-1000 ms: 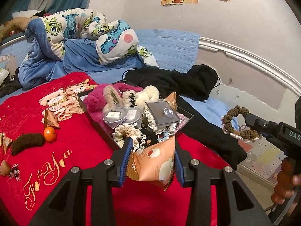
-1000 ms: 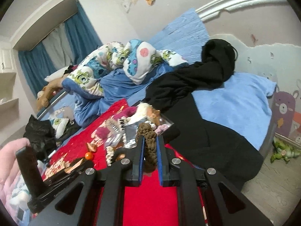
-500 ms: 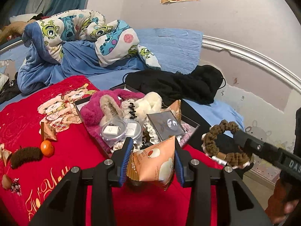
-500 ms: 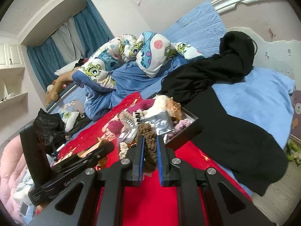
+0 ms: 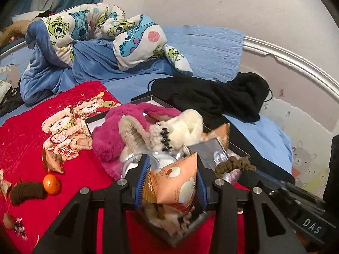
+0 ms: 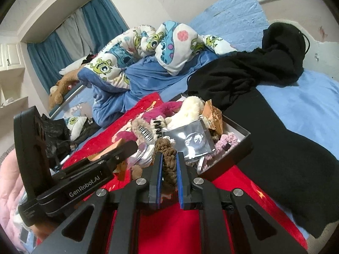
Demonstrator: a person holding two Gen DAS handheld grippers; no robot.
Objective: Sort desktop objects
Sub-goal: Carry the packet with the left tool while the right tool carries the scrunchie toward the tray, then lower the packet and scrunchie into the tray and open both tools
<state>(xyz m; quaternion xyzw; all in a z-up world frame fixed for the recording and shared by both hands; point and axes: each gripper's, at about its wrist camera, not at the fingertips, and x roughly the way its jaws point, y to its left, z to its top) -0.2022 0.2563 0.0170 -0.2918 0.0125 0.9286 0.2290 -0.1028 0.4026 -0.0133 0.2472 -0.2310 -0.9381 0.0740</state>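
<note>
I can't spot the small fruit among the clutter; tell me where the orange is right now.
In the left wrist view, the small round orange lies at the lower left on the red blanket, touching the brown fuzzy hair scrunchie, just below a small orange snack packet.

Left gripper (image 5: 170, 181): now over the black box (image 5: 197, 231), nearer than before.
Right gripper (image 6: 168, 169): brown scrunchie (image 6: 167, 160) now beside the box.

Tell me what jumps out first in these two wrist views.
The overstuffed black box on the red blanket, heaped with fluffy hair accessories. Both grippers hover at it loaded: the left gripper is shut on an orange snack packet, the right gripper on a brown scrunchie.
</note>
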